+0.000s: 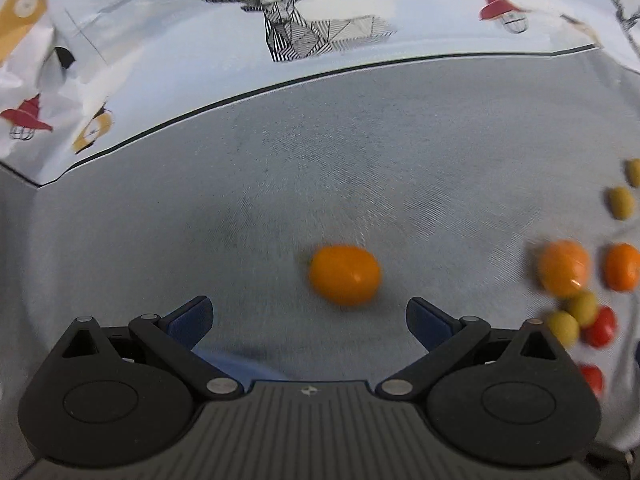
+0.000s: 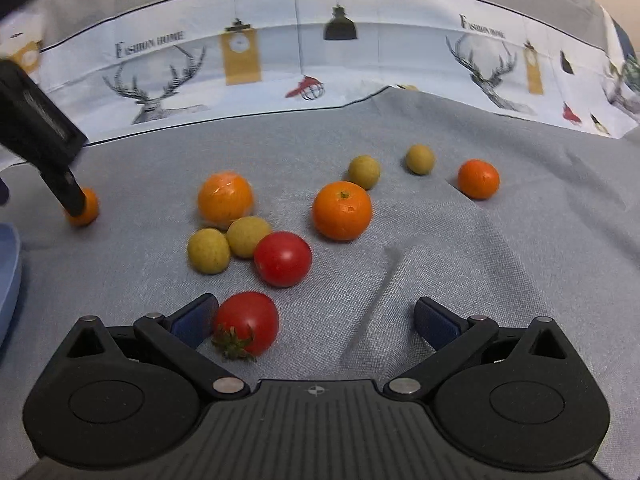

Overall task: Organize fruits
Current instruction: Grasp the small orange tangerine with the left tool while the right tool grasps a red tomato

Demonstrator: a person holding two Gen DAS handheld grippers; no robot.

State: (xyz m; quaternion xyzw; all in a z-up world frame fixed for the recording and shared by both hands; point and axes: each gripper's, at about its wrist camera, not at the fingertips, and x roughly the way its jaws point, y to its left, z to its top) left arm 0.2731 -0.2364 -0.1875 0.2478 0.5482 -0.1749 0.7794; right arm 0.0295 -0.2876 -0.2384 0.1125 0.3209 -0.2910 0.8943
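Observation:
My left gripper [image 1: 308, 320] is open and empty. A small orange kumquat [image 1: 345, 274] lies on the grey cloth just ahead of it, between the fingers' line. My right gripper [image 2: 316, 320] is open. A red tomato with a green stem [image 2: 247, 324] lies against its left finger [image 2: 196, 320]. Ahead lie a second tomato [image 2: 283, 259], two yellow-green fruits [image 2: 209, 250] [image 2: 248, 236], and oranges [image 2: 226, 199] [image 2: 342, 210] [image 2: 478, 179]. The left gripper shows in the right wrist view [image 2: 40, 136], partly hiding the kumquat [image 2: 86, 210].
Two more yellow-green fruits [image 2: 364, 172] [image 2: 419, 159] lie farther back. A printed white cloth with deer and lamps [image 2: 280, 60] borders the grey cloth [image 2: 480, 280]. A blue rim [image 2: 10, 272] shows at the left edge. A fold [image 2: 384, 272] creases the grey cloth.

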